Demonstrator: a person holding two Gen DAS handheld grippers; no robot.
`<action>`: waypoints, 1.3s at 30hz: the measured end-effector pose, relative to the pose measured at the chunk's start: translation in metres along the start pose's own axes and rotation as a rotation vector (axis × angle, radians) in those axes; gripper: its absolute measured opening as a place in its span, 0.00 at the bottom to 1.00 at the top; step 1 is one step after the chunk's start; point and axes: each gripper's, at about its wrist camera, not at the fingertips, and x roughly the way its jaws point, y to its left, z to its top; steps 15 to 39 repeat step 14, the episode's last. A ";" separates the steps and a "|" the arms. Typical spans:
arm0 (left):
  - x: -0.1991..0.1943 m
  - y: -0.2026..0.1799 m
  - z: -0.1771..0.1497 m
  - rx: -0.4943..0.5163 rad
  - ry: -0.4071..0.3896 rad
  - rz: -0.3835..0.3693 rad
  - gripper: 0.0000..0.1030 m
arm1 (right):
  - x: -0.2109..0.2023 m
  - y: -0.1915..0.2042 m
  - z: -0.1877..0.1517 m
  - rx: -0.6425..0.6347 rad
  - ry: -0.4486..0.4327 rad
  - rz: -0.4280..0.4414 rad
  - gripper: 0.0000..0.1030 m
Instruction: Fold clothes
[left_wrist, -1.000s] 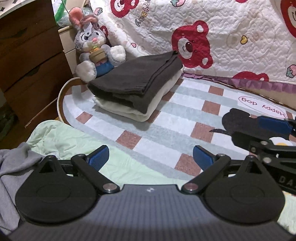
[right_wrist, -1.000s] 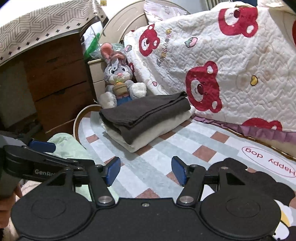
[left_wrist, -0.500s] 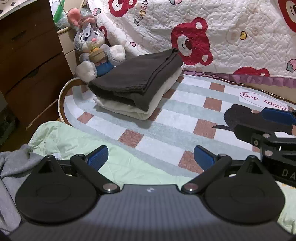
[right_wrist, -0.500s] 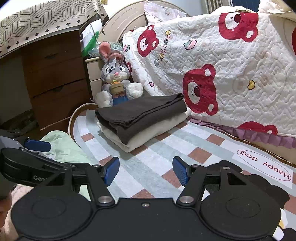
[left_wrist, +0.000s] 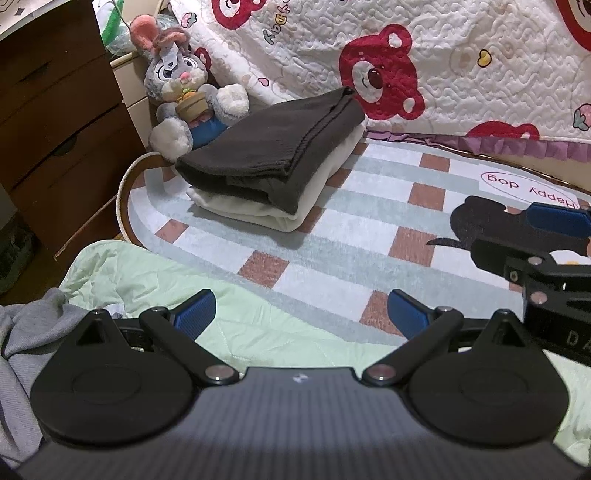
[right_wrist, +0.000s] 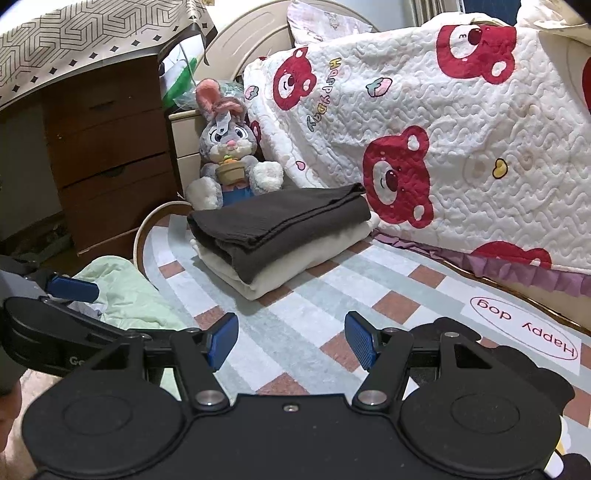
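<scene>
- Hovering, left wrist view: left gripper (left_wrist: 301, 314) is held over the pale green garment (left_wrist: 155, 280), jaws spread, nothing pinched; the unfolded piece is judged next. 2 folded garments (left_wrist: 273, 170) are stacked aside on the rug (left_wrist: 369, 221), clearing room.
- Right wrist view: right gripper (right_wrist: 291, 339) is poised above the rug, jaws spread, empty.

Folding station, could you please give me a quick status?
Left gripper, right gripper open, empty. Pale green garment below, unfolded. Dark-on-cream folded stack done. Nothing blocking.
</scene>
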 end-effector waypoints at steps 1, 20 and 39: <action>0.000 0.000 0.000 0.001 0.002 0.000 0.98 | 0.000 0.000 0.000 0.001 0.001 0.001 0.67; 0.004 0.001 0.000 0.006 0.026 -0.005 0.98 | 0.002 0.001 -0.003 0.016 0.019 0.005 0.67; 0.004 0.001 0.000 0.006 0.026 -0.005 0.98 | 0.002 0.001 -0.003 0.016 0.019 0.005 0.67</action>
